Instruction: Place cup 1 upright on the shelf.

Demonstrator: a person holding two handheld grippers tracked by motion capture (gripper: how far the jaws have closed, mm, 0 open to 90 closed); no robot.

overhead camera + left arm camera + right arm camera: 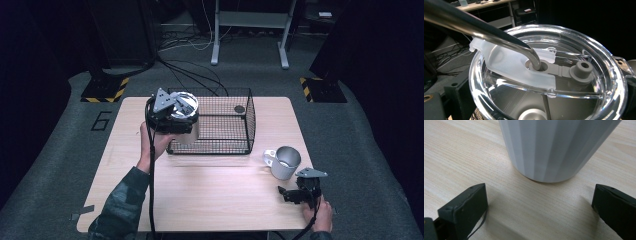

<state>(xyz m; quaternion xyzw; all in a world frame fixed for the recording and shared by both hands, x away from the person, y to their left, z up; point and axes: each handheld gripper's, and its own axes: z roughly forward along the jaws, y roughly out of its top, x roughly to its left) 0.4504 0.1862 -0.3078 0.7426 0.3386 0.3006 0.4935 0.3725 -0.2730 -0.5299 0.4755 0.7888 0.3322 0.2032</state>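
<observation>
a pale wooden table [210,195] sits on grey carpet, seen from above. at its twelve o'clock stands a black wire basket [222,131], open at the top. at the basket's nine o'clock corner the left gripper [172,112] holds up a tumbler [190,131] with a clear lid [549,75]; the left gripper view looks straight down on that lid, with a bent metal straw [486,30] going through its hole and a grey stopper [582,71] beside it. whether the jaws pinch the tumbler cannot be told, as they are hidden beneath it. at the table's four o'clock stands a grey ribbed mug [283,162], handle toward nine o'clock. just at its five o'clock the right gripper [295,195] rests low, its jaws spread wide and holding nothing, the mug between and ahead of them. judging from this, the tumbler is about to go into the basket or has just come out, and the mug is untouched. a "6" [101,121] is marked on the carpet at ten o'clock.
</observation>
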